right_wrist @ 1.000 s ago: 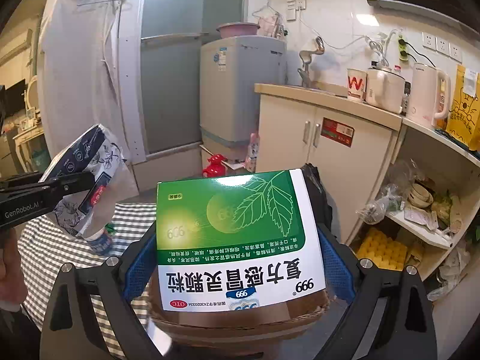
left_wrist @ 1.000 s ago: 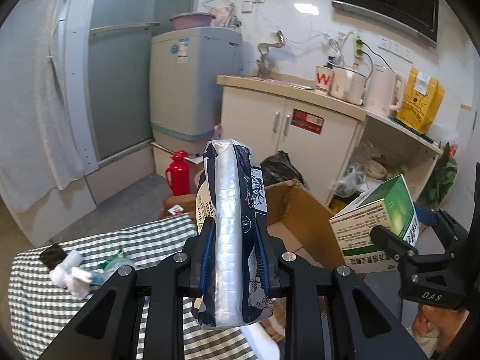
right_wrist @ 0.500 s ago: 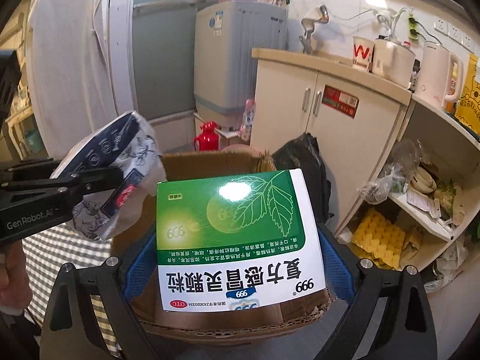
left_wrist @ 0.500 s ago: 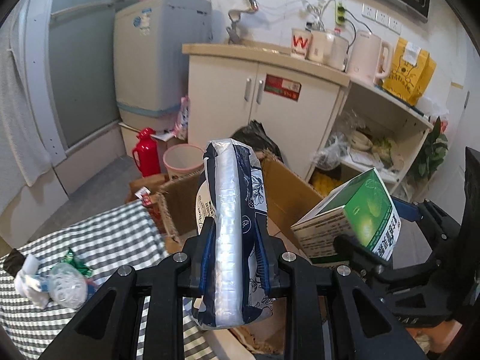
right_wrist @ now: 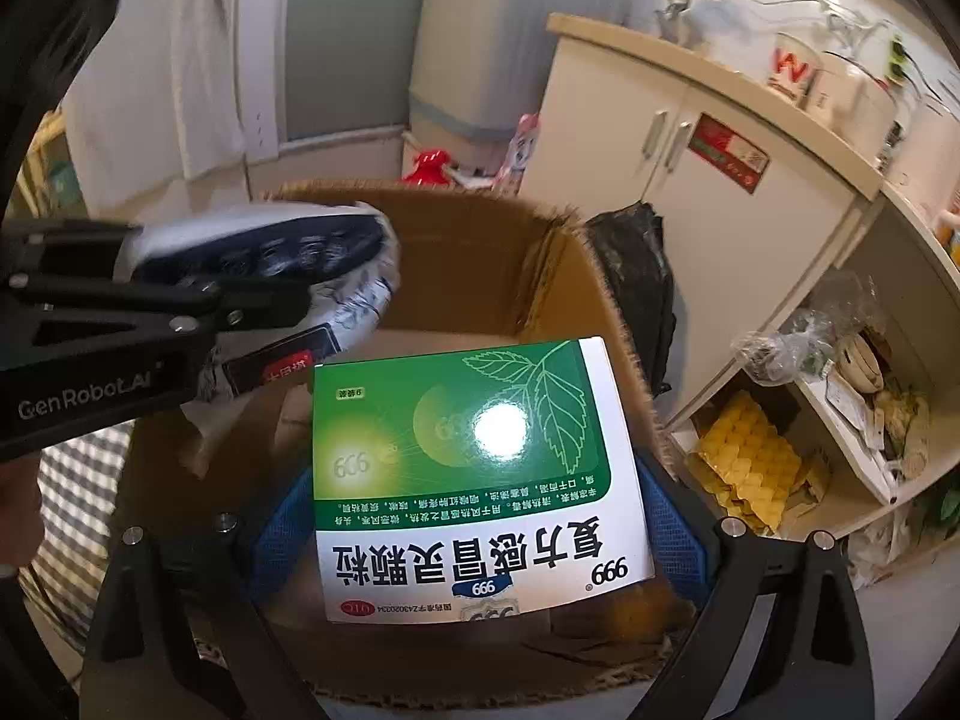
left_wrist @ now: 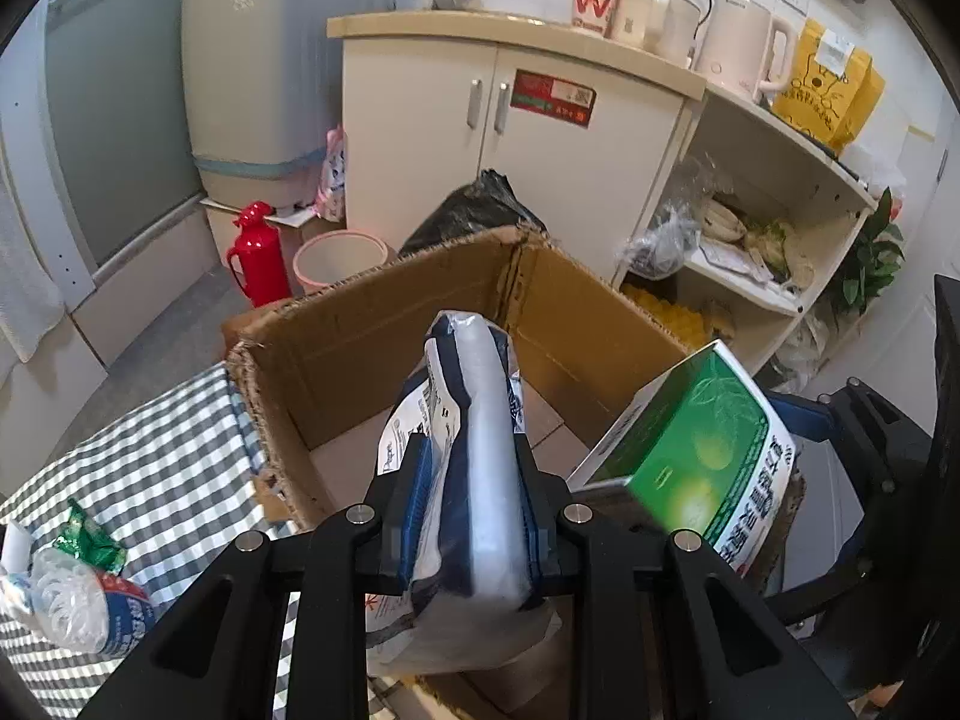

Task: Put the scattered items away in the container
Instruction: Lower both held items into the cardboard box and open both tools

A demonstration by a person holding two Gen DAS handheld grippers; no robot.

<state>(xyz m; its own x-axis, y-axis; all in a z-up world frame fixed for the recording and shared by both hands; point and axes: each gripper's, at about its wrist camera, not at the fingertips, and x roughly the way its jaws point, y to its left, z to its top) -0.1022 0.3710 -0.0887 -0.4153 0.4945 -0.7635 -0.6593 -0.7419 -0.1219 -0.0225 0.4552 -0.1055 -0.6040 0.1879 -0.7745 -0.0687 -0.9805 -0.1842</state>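
Observation:
My left gripper (left_wrist: 471, 480) is shut on a navy and white soft pack (left_wrist: 474, 420) and holds it over the open cardboard box (left_wrist: 384, 324). My right gripper (right_wrist: 474, 516) is shut on a green and white medicine box (right_wrist: 474, 468), also held above the cardboard box (right_wrist: 480, 252). In the left wrist view the medicine box (left_wrist: 696, 456) hangs at the right over the box's near right side. In the right wrist view the left gripper and its pack (right_wrist: 282, 264) are at the left over the box.
A checked tablecloth (left_wrist: 150, 468) holds a crumpled plastic bottle (left_wrist: 72, 600) and a green wrapper (left_wrist: 90, 534) at the left. Behind the box stand a black bag (left_wrist: 474, 210), a pink bin (left_wrist: 339, 258), a red flask (left_wrist: 255, 252), a white cabinet (left_wrist: 510, 120) and open shelves (left_wrist: 750, 228).
Both grippers have moved forward and tilted down, so the pack and the medicine box now hang over the open cardboard box. Both grips are unchanged.

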